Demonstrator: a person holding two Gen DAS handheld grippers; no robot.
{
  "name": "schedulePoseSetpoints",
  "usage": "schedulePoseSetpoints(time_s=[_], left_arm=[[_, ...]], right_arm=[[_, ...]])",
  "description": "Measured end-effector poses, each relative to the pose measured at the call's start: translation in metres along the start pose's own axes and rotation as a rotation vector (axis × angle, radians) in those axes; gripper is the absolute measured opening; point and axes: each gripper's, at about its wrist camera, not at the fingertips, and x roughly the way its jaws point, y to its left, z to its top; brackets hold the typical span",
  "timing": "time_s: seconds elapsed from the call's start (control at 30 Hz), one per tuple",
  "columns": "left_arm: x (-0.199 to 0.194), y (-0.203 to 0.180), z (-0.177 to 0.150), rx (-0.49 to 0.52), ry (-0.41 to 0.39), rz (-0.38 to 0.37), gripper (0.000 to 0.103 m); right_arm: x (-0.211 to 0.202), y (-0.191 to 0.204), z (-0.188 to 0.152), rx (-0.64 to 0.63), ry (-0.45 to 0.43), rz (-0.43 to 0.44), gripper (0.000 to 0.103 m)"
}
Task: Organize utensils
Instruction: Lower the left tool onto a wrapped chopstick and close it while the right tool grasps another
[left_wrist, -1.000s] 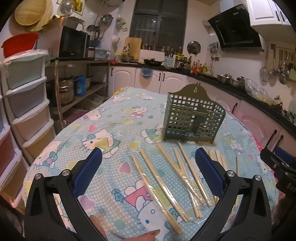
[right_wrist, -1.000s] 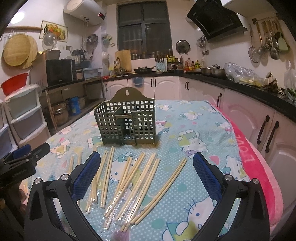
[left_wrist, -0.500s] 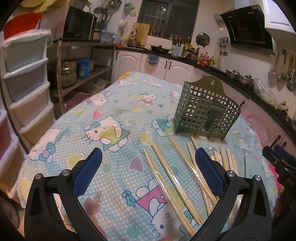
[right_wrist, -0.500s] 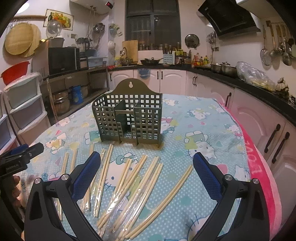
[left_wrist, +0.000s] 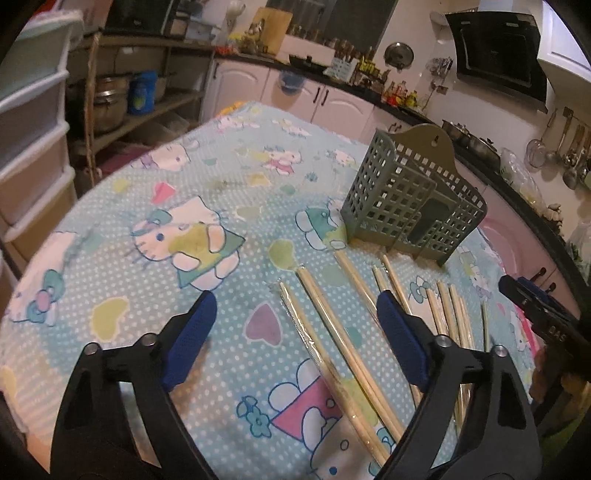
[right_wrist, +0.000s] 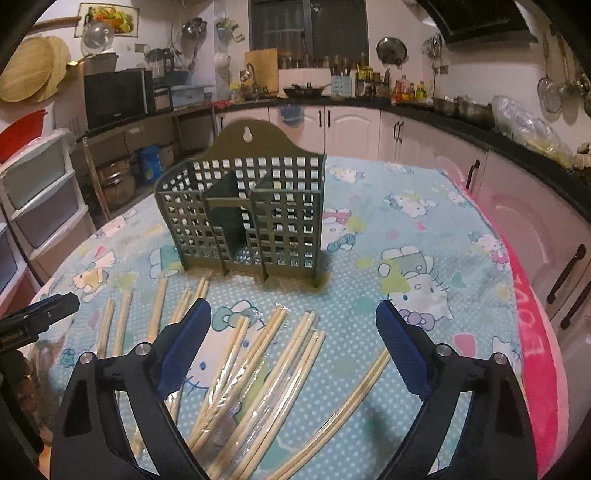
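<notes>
A grey-green lattice utensil holder (left_wrist: 399, 210) (right_wrist: 236, 221) stands upright on the table with its compartments showing nothing inside. Several pairs of pale wooden chopsticks (left_wrist: 325, 332) (right_wrist: 280, 362), some in clear wrap, lie loose on the cloth in front of it. My left gripper (left_wrist: 295, 301) hovers over the leftmost pairs; its jaws are closing and the pads touch nothing. My right gripper (right_wrist: 293, 308) hangs over the right-hand pairs, jaws closing as well, apart from them. Each gripper also shows at the edge of the other's view: right gripper (left_wrist: 535, 310), left gripper (right_wrist: 40, 314).
A cartoon-cat tablecloth (left_wrist: 147, 236) (right_wrist: 424, 258) covers the table. A pink towel (right_wrist: 532, 332) drapes its right edge. Plastic drawers (left_wrist: 29, 147) (right_wrist: 37, 192) stand to the left, cabinets and a counter (right_wrist: 406, 122) behind.
Both grippers came forward and lower toward the chopsticks and holder, which look larger now. The blue pads of each stand slightly closer together. The left view has tilted.
</notes>
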Motion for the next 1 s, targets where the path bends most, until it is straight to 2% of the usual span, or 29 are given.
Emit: schedulePoseSetpoints(time_s=[0.07, 0.13, 0.3, 0.47, 0.6, 0.73, 0.9, 1.0], left_arm=[[0.008, 0.004, 0.003, -0.032, 0.044, -0.053, 0.066], [0.016, 0.007, 0.005, -0.053, 0.072, -0.088, 0.063], [0.034, 0.016, 0.005, -0.099, 0.135, -0.113, 0.042], [0.046, 0.022, 0.007, -0.118, 0.161, -0.104, 0.031], [0.051, 0.028, 0.010, -0.128, 0.172, -0.101, 0.027], [0.055, 0.028, 0.013, -0.125, 0.176, -0.094, 0.026], [0.060, 0.025, 0.017, -0.112, 0.176, -0.079, 0.026], [0.064, 0.023, 0.019, -0.104, 0.176, -0.069, 0.026]], right_arm=[[0.008, -0.003, 0.002, 0.000, 0.022, 0.002, 0.083], [0.018, -0.006, 0.003, -0.005, 0.052, 0.006, 0.077], [0.043, -0.016, 0.003, 0.002, 0.123, 0.024, 0.066], [0.065, -0.028, 0.003, 0.046, 0.187, 0.033, 0.049], [0.080, -0.036, 0.002, 0.077, 0.224, 0.048, 0.042], [0.092, -0.040, 0.001, 0.094, 0.255, 0.077, 0.035], [0.100, -0.040, 0.005, 0.092, 0.255, 0.087, 0.028], [0.102, -0.043, 0.007, 0.094, 0.253, 0.096, 0.015]])
